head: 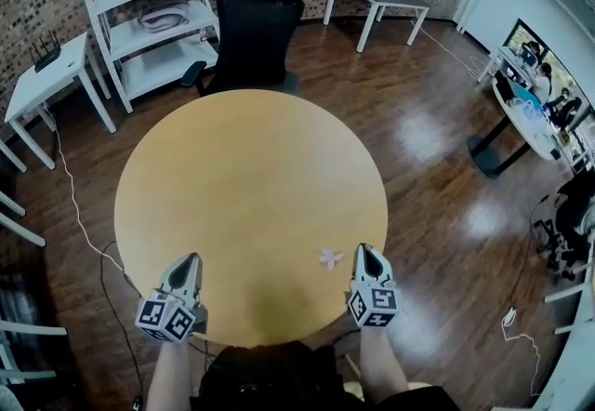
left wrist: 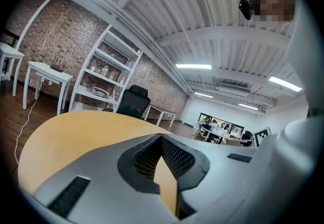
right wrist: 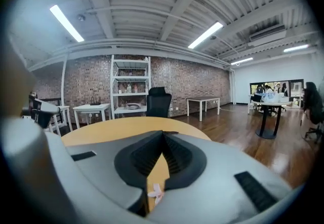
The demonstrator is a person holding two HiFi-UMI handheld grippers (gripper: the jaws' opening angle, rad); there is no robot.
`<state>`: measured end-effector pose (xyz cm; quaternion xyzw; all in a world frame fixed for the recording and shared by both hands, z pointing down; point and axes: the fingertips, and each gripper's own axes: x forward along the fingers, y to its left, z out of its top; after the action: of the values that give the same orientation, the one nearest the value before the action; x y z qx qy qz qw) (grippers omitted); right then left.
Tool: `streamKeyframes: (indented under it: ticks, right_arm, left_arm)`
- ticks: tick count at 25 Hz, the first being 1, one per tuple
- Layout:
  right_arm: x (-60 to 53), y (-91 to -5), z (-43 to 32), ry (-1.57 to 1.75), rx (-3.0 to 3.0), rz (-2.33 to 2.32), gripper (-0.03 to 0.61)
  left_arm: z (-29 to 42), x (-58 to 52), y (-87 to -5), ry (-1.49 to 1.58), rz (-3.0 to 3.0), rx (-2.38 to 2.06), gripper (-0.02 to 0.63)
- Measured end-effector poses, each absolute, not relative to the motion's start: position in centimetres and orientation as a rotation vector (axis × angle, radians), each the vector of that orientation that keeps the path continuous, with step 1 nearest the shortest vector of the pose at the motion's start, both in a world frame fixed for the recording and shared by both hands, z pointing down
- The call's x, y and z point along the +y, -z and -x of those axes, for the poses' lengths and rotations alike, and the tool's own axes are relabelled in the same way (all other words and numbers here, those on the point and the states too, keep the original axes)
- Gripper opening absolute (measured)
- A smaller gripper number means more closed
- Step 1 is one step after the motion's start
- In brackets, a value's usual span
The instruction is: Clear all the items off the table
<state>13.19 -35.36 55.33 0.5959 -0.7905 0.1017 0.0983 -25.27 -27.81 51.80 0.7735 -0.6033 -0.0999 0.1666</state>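
Where the scrap lies: one small pale pink-white scrap, thin, flat and petal-shaped with a few lobes, on the tabletop close to its near edge, right of the middle. It is the only loose thing on the tabletop.
Right claw: one, grey moulded plastic with dark ribbed pads, over the tabletop's near edge. It sits just right of the scrap without touching it. The jaws are closed tip to tip with nothing gripped, and in the right gripper view the scrap shows on the wood below them.
Left claw: one, the same make, over the tabletop's near edge at the left, well apart from the scrap. Its jaws also meet at the tips and hold nothing.
Marker cubes: two, one on each claw, white faces with black square patterns.
Tabletop: one, round, smooth pale yellow wood with a matt sheen.
Beyond the tabletop's far edge: one black office chair, and one white open shelf unit left of the chair.
Left of the tabletop: one small white side table.
Under the tabletop: dark glossy plank floor.
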Motion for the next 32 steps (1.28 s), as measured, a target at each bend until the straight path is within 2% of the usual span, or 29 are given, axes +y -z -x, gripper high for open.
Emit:
streamKeyframes:
  ticks: [7, 23, 32]
  right_arm:
    - [-35.3, -51.3, -13.1, -0.208, -2.397, -1.837, 0.003]
    - [-34.3, -51.8, -10.6, -0.024, -2.34, -1.721, 0.003]
    - [-32.8, -49.8, -12.8, -0.061, -2.294, -1.816, 0.003]
  left_arm:
    - [24.0, -28.6, -48.7, 0.331, -2.323, -1.727, 0.0]
    - [24.5, -29.7, -47.9, 0.391, -2.355, -1.669, 0.0]
    - [21.8, -31.1, -46.0, 0.384, -2.436, -1.568, 0.0]
